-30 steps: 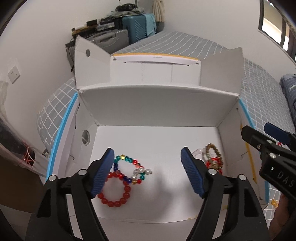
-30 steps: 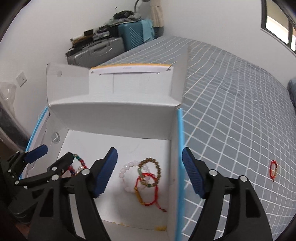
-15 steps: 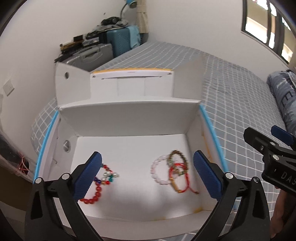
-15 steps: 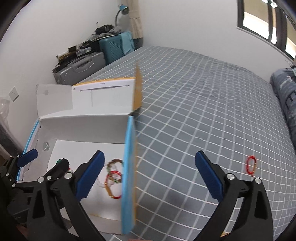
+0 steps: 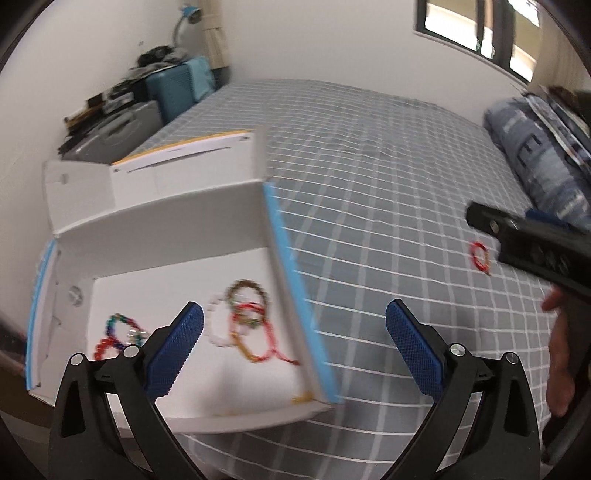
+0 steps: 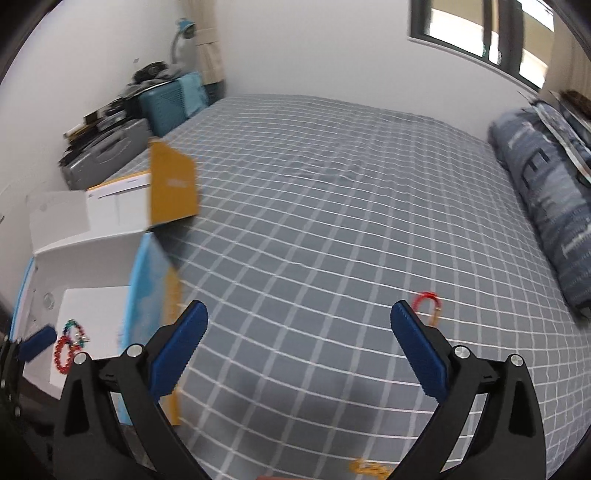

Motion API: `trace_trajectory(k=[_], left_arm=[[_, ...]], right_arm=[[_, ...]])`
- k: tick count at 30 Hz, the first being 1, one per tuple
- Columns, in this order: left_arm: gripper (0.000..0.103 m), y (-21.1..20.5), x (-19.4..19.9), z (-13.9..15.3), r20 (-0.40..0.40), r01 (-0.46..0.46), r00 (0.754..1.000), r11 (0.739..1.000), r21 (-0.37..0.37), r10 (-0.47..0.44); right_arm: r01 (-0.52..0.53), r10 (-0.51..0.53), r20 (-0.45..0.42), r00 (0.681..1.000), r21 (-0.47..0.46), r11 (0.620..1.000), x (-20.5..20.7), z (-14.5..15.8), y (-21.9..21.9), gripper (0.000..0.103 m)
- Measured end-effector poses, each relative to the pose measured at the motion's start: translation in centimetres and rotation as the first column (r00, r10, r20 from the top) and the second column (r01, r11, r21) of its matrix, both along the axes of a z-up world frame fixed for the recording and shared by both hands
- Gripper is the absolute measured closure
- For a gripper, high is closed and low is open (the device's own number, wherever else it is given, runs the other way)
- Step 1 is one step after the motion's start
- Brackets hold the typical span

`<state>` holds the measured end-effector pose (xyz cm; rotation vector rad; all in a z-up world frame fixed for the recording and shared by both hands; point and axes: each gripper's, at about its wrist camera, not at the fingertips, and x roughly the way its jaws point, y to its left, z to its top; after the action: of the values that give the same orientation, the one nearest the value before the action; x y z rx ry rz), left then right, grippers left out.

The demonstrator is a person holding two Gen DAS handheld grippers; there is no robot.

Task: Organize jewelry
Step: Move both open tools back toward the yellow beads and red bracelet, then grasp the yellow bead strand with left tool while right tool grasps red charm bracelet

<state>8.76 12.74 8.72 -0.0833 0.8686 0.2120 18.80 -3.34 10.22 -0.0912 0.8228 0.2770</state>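
Observation:
An open white cardboard box (image 5: 177, 229) with blue and yellow edges sits on the bed at the left; it also shows in the right wrist view (image 6: 96, 243). Inside lie several bracelets: a white, brown and red cluster (image 5: 243, 321) and a red and multicoloured bead pair (image 5: 114, 336). A red bracelet (image 5: 480, 254) lies loose on the bedspread to the right, also in the right wrist view (image 6: 428, 302). A yellow piece (image 6: 369, 469) lies near the bottom edge. My left gripper (image 5: 293, 350) is open and empty over the box's right wall. My right gripper (image 6: 299, 347) is open and empty above the bedspread.
The grey checked bedspread (image 6: 332, 221) fills the middle. A blue patterned pillow (image 6: 546, 206) lies at the right. Suitcases and clutter (image 6: 122, 133) stand against the far left wall. A window (image 6: 480, 26) is at the top right.
Both grippers have swung to the right, away from the box interior toward the open bedspread. The loose red bracelet now sits closer to the right gripper. Both stay open.

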Motion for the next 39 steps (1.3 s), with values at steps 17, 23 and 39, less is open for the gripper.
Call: trace_trajectory(k=[17,23,39], left_arm=[[0.006,-15.8,0.5,-5.2,-0.098,0.226,0.969,0.974,-0.026,-0.227],[0.006,-18.4,0.8,-8.5,-0.153,0.256,0.953,0.965,-0.060,-0.263],[0.007,-21.4,2.4,-15.4,-0.266,0.307,0.908,0.946,-0.099,-0.323]], right_arm=[[0.174,-0.179,-0.149,0.972,-0.047,0.984,8.6,-8.8,-12.7,0.008],[0.179,-0.189,-0.191,0.963,-0.073,0.981,11.2,-12.5,-13.8,0.008],[0.204,-0.213,-0.265,0.940,-0.061,0.977,14.2,-17.8,-14.3,0.014]])
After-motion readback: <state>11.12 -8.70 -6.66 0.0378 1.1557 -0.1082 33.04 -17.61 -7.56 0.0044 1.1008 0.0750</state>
